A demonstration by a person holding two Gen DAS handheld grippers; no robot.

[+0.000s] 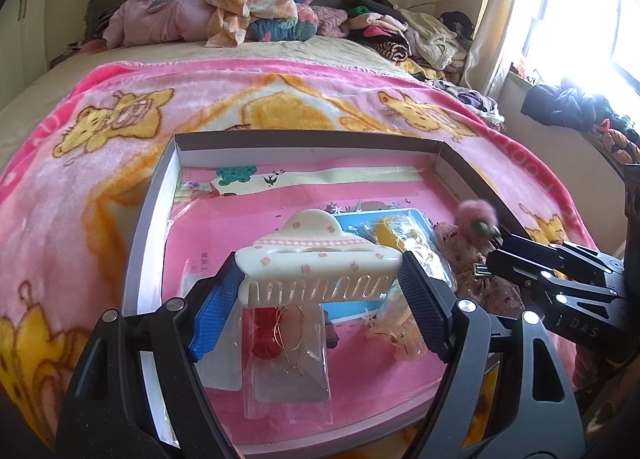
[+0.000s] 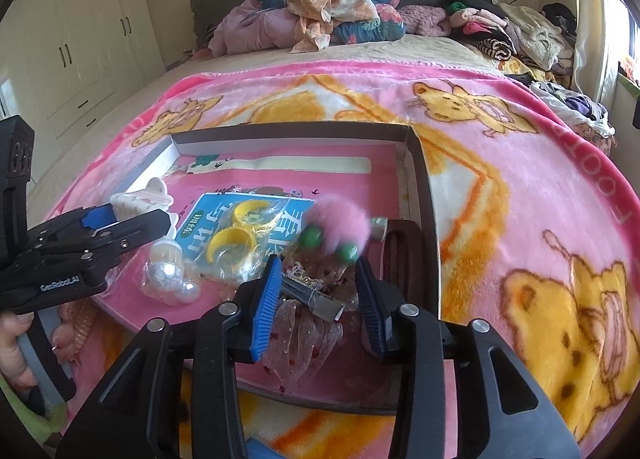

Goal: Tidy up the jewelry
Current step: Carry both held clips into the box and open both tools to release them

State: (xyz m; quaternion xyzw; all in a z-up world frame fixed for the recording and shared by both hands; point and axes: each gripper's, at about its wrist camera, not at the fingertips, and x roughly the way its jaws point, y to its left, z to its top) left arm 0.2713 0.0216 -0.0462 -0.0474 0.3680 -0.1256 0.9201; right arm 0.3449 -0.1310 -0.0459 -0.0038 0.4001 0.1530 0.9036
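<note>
My left gripper (image 1: 320, 263) is shut on a white hair claw (image 1: 316, 255) with small pink flowers and holds it over the shallow grey box (image 1: 304, 135) lined in pink. In the right wrist view the left gripper (image 2: 120, 219) comes in from the left with the hair claw (image 2: 140, 195). My right gripper (image 2: 318, 263) has its jaws apart over the box's right side. A blurred pink pom-pom tie (image 2: 336, 227) with green beads sits just past its fingertips, with no pad pressing on it. Below lies a sheer bow hair clip (image 2: 316, 299).
The box (image 2: 292, 129) also holds yellow bangles (image 2: 236, 235) in a packet on a blue card, pearl beads (image 2: 172, 275) in a bag and red earrings (image 1: 280, 335) in a clear packet. It rests on a pink cartoon blanket (image 2: 520, 199). Clothes (image 2: 332, 7) are piled at the bed's head.
</note>
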